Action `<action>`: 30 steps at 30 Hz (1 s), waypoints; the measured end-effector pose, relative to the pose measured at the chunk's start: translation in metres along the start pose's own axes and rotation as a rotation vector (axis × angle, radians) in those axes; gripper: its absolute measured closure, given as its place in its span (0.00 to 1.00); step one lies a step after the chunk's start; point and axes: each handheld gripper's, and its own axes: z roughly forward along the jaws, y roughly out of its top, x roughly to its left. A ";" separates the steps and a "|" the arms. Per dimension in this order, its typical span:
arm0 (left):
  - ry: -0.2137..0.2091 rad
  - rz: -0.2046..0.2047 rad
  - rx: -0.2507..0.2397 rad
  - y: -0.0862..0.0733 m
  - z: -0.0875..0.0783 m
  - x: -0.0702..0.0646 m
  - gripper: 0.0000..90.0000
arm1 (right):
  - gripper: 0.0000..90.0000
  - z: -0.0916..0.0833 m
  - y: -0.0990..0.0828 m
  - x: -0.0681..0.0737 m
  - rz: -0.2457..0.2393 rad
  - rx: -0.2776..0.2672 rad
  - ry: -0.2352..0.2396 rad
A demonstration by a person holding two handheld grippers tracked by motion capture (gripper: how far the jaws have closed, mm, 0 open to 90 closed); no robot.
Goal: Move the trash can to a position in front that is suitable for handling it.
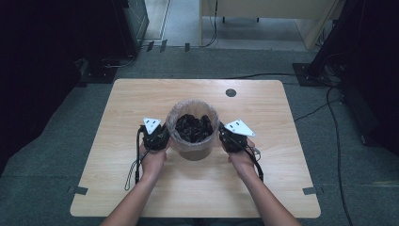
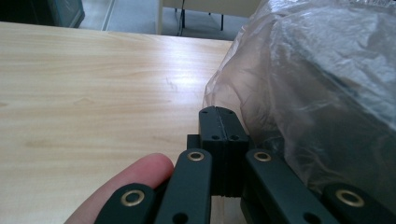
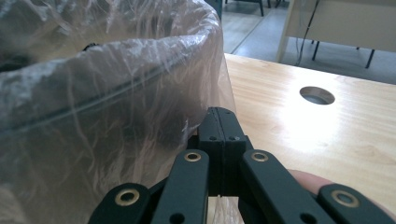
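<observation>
A round bin stands mid-table, lined with a clear plastic bag and filled with dark crumpled material. My left gripper sits against its left side and my right gripper against its right. In the left gripper view the jaws are shut, and the bag film flares out to their tip. The right gripper view shows the same: its jaws are shut where the bag's skirt is drawn to them. A thin pinch of film appears to be held on each side.
The wooden table has a round cable hole behind the bin, also in the right gripper view. Black cables trail over the grey floor at the right. Dark equipment flanks both sides.
</observation>
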 end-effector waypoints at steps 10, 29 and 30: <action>0.004 0.000 -0.049 -0.028 -0.042 -0.014 1.00 | 1.00 -0.046 -0.020 0.020 -0.025 -0.042 0.013; 0.015 -0.065 0.020 -0.076 -0.079 0.036 0.38 | 0.42 -0.082 -0.067 -0.018 0.095 0.039 -0.084; 0.024 -0.053 0.045 -0.078 -0.078 0.038 0.38 | 0.42 -0.081 -0.072 -0.019 0.098 0.073 -0.103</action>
